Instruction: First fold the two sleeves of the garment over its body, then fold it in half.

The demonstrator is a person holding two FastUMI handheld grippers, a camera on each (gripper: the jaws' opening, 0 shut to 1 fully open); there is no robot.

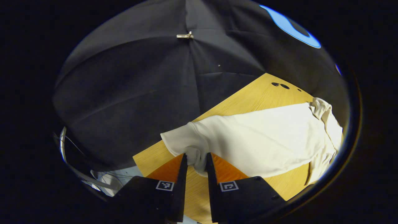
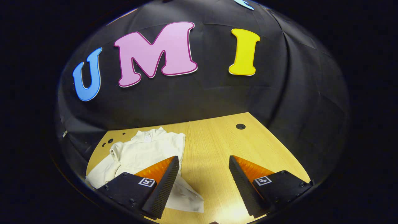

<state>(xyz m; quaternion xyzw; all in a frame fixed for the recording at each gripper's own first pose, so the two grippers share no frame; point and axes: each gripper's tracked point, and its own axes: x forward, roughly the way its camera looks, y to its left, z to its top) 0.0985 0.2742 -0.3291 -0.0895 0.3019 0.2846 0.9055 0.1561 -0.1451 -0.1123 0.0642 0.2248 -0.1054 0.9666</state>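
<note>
A wooden table point(image 2: 214, 146) carries 1 white garment point(image 2: 146, 152) spread on it.

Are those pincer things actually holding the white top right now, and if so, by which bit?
The left gripper pinches a bunched edge of the white garment, apparently a sleeve end. The right gripper is open, holding nothing.
</note>
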